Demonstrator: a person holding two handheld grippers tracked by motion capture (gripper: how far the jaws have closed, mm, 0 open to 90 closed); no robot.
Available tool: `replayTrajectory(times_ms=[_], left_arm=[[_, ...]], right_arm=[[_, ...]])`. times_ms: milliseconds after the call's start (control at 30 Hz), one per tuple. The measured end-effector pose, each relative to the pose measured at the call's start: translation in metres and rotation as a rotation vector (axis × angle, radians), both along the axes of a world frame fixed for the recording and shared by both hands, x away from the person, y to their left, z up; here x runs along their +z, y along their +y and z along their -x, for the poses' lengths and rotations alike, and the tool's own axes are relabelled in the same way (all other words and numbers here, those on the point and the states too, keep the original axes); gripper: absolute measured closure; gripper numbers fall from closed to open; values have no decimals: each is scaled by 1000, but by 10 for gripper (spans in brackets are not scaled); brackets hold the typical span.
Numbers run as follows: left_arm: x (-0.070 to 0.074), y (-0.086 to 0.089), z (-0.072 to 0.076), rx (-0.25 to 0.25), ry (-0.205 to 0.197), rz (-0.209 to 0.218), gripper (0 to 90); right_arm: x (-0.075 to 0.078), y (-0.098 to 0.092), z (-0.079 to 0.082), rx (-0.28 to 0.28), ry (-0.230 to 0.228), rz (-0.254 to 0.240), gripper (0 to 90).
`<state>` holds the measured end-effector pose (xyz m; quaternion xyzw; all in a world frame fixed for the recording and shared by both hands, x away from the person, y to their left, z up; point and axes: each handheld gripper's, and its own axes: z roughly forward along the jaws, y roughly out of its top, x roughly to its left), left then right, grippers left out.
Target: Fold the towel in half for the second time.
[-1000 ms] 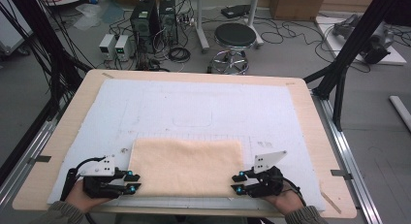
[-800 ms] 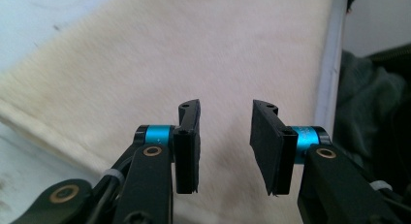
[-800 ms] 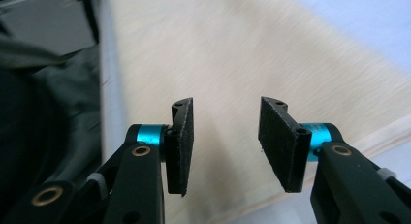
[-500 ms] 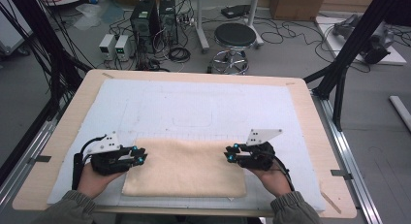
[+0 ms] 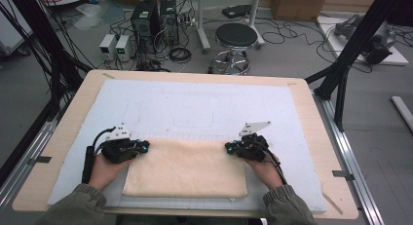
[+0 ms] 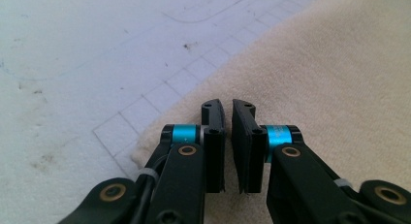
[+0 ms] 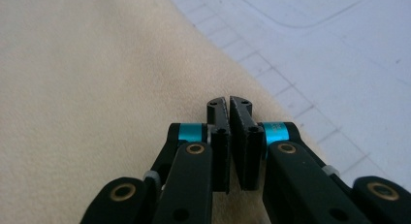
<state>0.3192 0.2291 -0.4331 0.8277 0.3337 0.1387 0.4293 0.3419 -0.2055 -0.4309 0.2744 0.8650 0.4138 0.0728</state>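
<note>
From high up I see my cream cloth (image 5: 187, 167) lying flat on the white mat (image 5: 195, 108) at the near side of the wooden table (image 5: 311, 118). My left gripper (image 5: 144, 146) sits at the cloth's far left corner and my right gripper (image 5: 228, 147) sits at its far right corner. My hands come in from the bottom edge, in green sleeves. The view from my left gripper (image 6: 227, 107) looks right along its black jaws. They have just been closing and are now almost together, with only a thin gap. I see no cloth between them; the cloth (image 6: 329, 88) lies under and to the right, and the mat's (image 6: 97, 64) drawn squares are on the left. The view from my right gripper (image 7: 228, 104) shows its jaws have just been closing too, and the tips now touch. Nothing is pinched there. The cloth (image 7: 97, 88) spreads to the left, the mat (image 7: 339, 64) to the right.
</note>
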Motion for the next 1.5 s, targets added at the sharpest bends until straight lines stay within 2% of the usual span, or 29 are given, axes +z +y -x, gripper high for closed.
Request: replayTrajectory(times_ms=[33, 167, 333, 433, 533, 667, 767, 867, 933, 1067, 1167, 1333, 1500], left_arm=[[-2, 0, 0, 1, 6, -3, 831], [-5, 1, 0, 8, 13, 10, 836], [-6, 2, 0, 1, 3, 7, 834], [-3, 4, 1, 3, -4, 32, 801], [0, 9, 0, 20, -8, 62, 764], [5, 17, -2, 64, -32, 104, 690], [4, 21, -4, 93, -42, 113, 623], [2, 22, -6, 95, -31, 110, 571], [0, 20, -7, 95, -22, 102, 528], [-2, 21, -9, 93, 2, 105, 486], [-5, 21, -11, 105, 29, 92, 430], [-9, 22, -13, 98, 68, 92, 435], [-13, 24, -15, 96, 113, 118, 459]], right_arm=[[-1, -1, 1, -7, 14, -1, 878], [-4, -3, 2, -10, 17, 2, 886], [-5, -4, 3, -13, 17, 0, 883], [-3, -5, 3, 2, 10, -40, 787], [1, -6, 4, 1, -10, -68, 739], [3, -14, 1, -42, -24, -95, 658], [5, -20, -1, -82, -47, -107, 594], [4, -25, -3, -107, -39, -113, 532], [3, -26, -3, -119, -30, -100, 496], [0, -28, -3, -111, -2, -88, 432], [-3, -30, -2, -112, 10, -76, 401], [-9, -33, -2, -122, 41, -83, 392], [-13, -30, -3, -108, 76, -80, 444]])
